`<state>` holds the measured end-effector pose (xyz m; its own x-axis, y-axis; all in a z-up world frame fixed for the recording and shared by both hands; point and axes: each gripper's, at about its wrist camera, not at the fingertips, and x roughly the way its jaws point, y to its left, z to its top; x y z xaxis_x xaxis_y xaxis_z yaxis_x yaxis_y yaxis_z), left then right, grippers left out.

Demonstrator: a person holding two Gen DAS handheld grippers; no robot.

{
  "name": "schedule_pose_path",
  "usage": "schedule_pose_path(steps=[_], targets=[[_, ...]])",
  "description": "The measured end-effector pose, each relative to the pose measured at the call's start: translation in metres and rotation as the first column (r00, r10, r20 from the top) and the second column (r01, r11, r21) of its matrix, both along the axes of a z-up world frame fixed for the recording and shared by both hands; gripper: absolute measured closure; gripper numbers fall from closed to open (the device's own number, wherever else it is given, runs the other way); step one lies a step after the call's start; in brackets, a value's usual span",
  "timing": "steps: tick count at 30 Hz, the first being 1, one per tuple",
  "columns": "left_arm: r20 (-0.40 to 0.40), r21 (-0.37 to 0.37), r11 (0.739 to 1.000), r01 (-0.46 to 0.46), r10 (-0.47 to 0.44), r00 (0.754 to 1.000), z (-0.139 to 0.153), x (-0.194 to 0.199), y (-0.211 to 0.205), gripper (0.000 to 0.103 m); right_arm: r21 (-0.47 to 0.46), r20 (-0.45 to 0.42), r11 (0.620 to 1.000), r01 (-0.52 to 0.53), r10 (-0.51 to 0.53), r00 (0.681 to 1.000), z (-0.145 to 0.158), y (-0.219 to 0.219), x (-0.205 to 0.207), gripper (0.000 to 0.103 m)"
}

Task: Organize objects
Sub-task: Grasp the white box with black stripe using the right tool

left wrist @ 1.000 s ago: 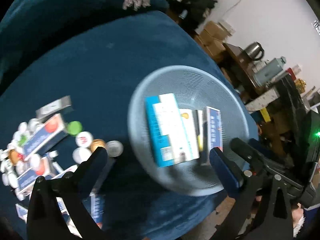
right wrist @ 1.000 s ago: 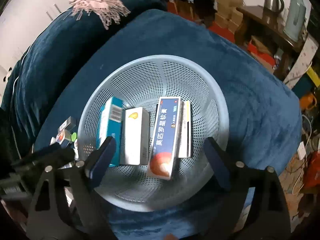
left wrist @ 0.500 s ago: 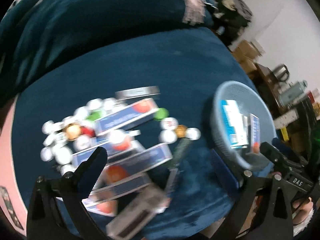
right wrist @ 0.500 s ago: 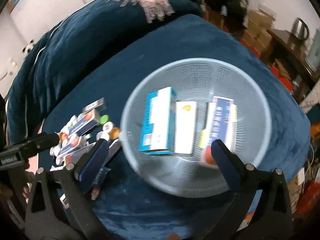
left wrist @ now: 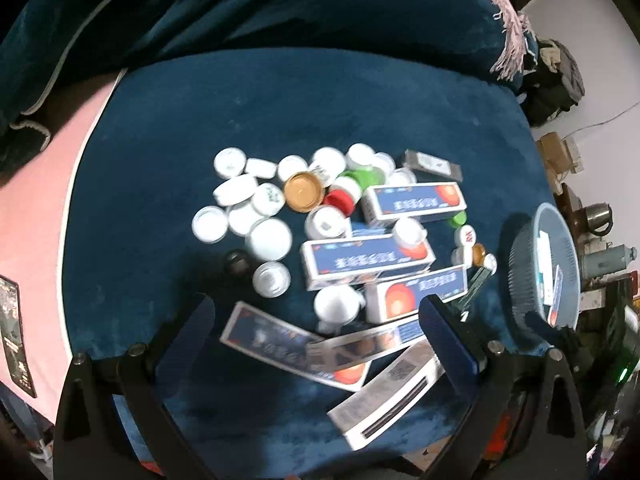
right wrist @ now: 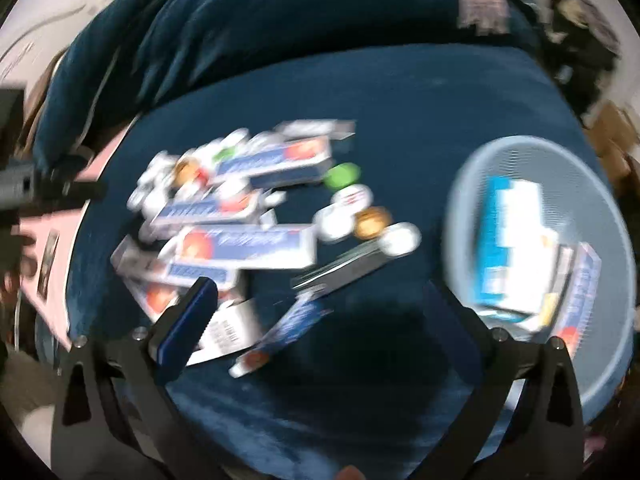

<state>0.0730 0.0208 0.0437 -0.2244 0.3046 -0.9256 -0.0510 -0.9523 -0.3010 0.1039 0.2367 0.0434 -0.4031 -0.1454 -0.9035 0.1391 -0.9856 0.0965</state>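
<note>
From the left wrist view, the left tongs [left wrist: 320,332] hang wide apart and hold nothing, above the near edge of a heap on the blue surface [left wrist: 280,108]. The heap has two parts. To the left lie caps [left wrist: 269,239], mostly white, with a gold cap [left wrist: 304,191], a red one [left wrist: 341,201] and a green one [left wrist: 362,177] among them. To the right lie long boxes [left wrist: 368,258] in blue and white with an orange spot, some stacked across each other. A white box with a code [left wrist: 390,398] lies nearest, partly under the right finger. The basket [left wrist: 520,256] stands well apart from the heap at the right edge of the surface, with a few boxes upright inside it.

The right wrist view is smeared by motion. The right tongs [right wrist: 324,316] also stand wide and grip nothing, over bare blue cloth between heap and basket. The same boxes [right wrist: 240,246] and caps [right wrist: 348,198] lie to the left. The basket [right wrist: 600,392] sits to the right, holding what looks like a teal and white box [right wrist: 508,248] and a blue one [right wrist: 582,292] leaning beside it. A dark flat box [right wrist: 344,270] lies between heap and basket, near a white cap [right wrist: 400,238].
</note>
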Motion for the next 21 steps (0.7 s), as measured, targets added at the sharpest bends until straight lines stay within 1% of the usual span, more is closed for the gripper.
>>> schedule_pose_path(steps=[2, 3, 4, 5, 6, 7, 9, 10, 12, 13, 16, 18, 19, 21], targets=[[0.002, -0.007, 1.0, 0.002, -0.002, 1.0, -0.002, 0.001, -0.006, 0.001, 0.015, 0.025, 0.993, -0.118, 0.118, 0.993, -0.01, -0.025, 0.009, 0.0], [0.003, -0.006, 1.0, 0.0, 0.0, 1.0, -0.002, 0.002, -0.009, 0.001, 0.031, 0.035, 0.984, -0.174, 0.173, 0.984, -0.014, -0.036, 0.014, 0.0], [0.003, -0.003, 1.0, -0.003, 0.003, 1.0, -0.001, 0.003, -0.013, 0.001, 0.067, 0.05, 0.964, -0.256, 0.253, 0.966, -0.019, -0.05, 0.022, 0.001], [0.002, -0.001, 1.0, -0.009, 0.009, 1.0, 0.0, 0.004, -0.016, 0.001, 0.094, 0.059, 0.945, -0.313, 0.309, 0.949, -0.021, -0.059, 0.026, 0.002], [0.0, -0.001, 1.0, -0.018, 0.018, 1.0, 0.001, 0.005, -0.022, 0.001, 0.133, 0.073, 0.911, -0.391, 0.384, 0.92, -0.024, -0.069, 0.032, 0.002], [0.0, -0.001, 1.0, -0.023, 0.023, 1.0, 0.001, 0.005, -0.026, 0.001, 0.163, 0.08, 0.884, -0.437, 0.43, 0.899, -0.025, -0.075, 0.036, 0.002], [0.003, -0.003, 0.999, -0.04, 0.04, 0.999, 0.0, 0.006, -0.035, 0.001, 0.239, 0.107, 0.8, -0.551, 0.542, 0.834, -0.027, -0.087, 0.046, 0.002], [0.008, -0.007, 0.999, -0.05, 0.05, 0.999, 0.0, 0.007, -0.04, 0.001, 0.289, 0.134, 0.729, -0.621, 0.612, 0.78, -0.028, -0.095, 0.052, 0.001], [0.01, -0.011, 0.998, -0.065, 0.065, 0.998, -0.001, 0.008, -0.046, 0.001, 0.34, 0.178, 0.622, -0.706, 0.694, 0.697, -0.03, -0.104, 0.06, 0.001], [0.01, -0.01, 0.997, -0.077, 0.077, 0.997, -0.001, 0.008, -0.05, 0.001, 0.372, 0.207, 0.54, -0.755, 0.745, 0.635, -0.032, -0.11, 0.065, 0.001], [0.012, -0.011, 0.995, -0.094, 0.094, 0.995, 0.0, 0.008, -0.056, 0.001, 0.438, 0.243, 0.383, -0.813, 0.821, 0.517, -0.036, -0.124, 0.07, 0.001], [0.014, -0.004, 0.994, -0.108, 0.108, 0.994, 0.001, 0.009, -0.059, 0.001, 0.436, 0.266, 0.322, -0.84, 0.846, 0.463, -0.04, -0.133, 0.07, 0.002], [0.013, -0.003, 0.994, -0.109, 0.109, 0.994, 0.001, 0.008, -0.059, 0.001, 0.43, 0.282, 0.288, -0.856, 0.858, 0.43, -0.044, -0.139, 0.07, 0.002], [0.008, -0.008, 0.994, -0.106, 0.107, 0.994, 0.002, 0.009, -0.059, 0.001, 0.422, 0.309, 0.235, -0.875, 0.871, 0.383, -0.053, -0.149, 0.072, 0.003]])
